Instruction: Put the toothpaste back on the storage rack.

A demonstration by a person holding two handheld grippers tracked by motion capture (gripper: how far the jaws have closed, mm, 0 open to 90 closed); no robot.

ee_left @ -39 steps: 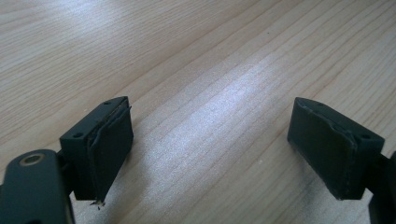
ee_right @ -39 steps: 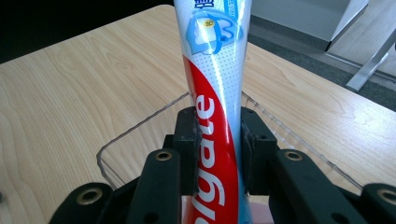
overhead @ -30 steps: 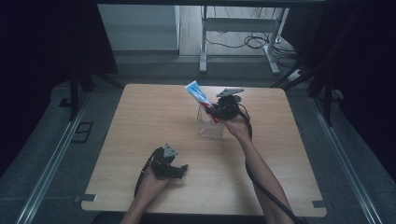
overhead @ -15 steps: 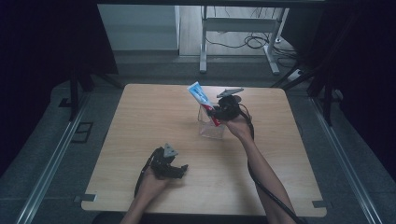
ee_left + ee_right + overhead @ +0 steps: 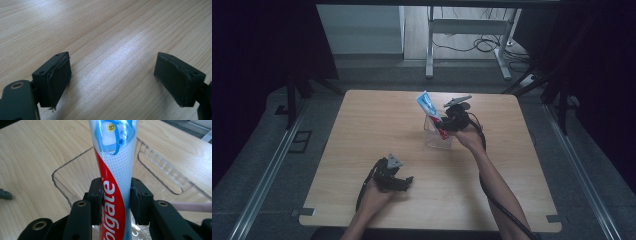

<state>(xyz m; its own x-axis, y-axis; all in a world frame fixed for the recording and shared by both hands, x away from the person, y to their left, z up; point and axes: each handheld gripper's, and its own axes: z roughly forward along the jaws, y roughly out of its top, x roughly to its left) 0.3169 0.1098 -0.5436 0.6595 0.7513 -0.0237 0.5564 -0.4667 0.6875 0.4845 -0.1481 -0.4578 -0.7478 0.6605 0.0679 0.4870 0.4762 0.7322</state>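
1. The right gripper (image 5: 116, 197) is seen closed on a toothpaste tube (image 5: 115, 170); the tube is pinched between the two black jaws on its lower body.
2. The word "Colgate" is read in white letters on the red band of the tube, running along its length; its first letters are cut off by the bottom edge of the right gripper view. A small yellow round mark near the tube's top is too small to be read.
3. The tube is held over a clear plastic container (image 5: 75, 187), whose rim and walls are made out behind and beside it; its far end is cut off by the frame.
4. In the high view the right gripper (image 5: 447, 124) is found above the container (image 5: 437, 140) near the table's (image 5: 362, 125) far middle, the tube (image 5: 430, 107) tilted up and away.
5. The left gripper (image 5: 112, 80) is held wide open and empty over bare wood; in the high view it (image 5: 404, 181) is seen near the front edge.
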